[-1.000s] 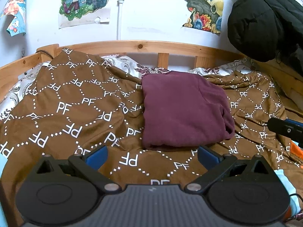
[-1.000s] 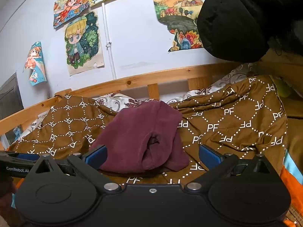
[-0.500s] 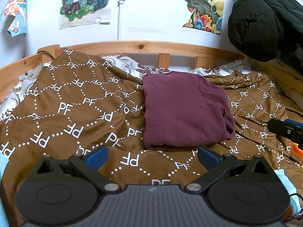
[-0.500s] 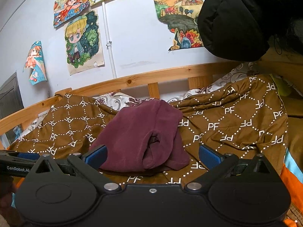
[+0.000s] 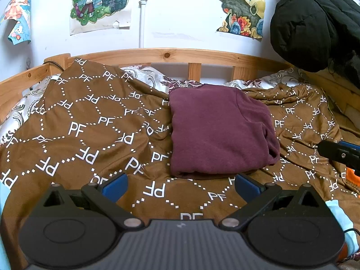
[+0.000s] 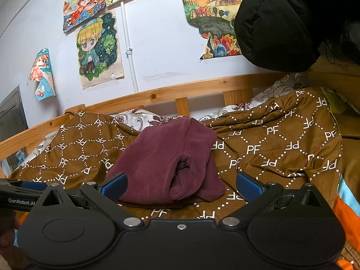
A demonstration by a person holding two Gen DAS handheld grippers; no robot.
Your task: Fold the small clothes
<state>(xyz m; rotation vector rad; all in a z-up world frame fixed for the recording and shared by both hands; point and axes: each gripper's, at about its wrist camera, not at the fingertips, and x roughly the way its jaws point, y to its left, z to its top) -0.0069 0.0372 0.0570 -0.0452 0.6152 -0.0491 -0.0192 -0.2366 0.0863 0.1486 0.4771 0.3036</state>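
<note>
1. A wooden-railed bed (image 5: pixel 166 56) stands against a white wall hung with cartoon posters (image 6: pixel 96 49). A brown quilt printed with white "PF" letters (image 5: pixel 90 130) covers it, and a black padded jacket (image 5: pixel 315 22) hangs at the right.

2. The maroon knit garment (image 5: pixel 216 130) lies on the quilt near the middle of the bed, gathered into a compact, roughly rectangular bundle.

3. From the right wrist view the same garment (image 6: pixel 166 162) shows a rounded opening, likely a sleeve or cuff, facing the camera. Its near edges look a little loose.

4. The left tool (image 5: pixel 180 185) sits just short of the garment's near edge, its blue-padded fingers spread wide and holding nothing.

5. The right tool (image 6: pixel 180 183) is likewise wide apart and empty, with the garment between and beyond its fingers.

6. Judgement: the folding of this piece looks essentially finished, with at most a tidying of the loose end left. No other small clothes waiting to be folded are visible.
</note>
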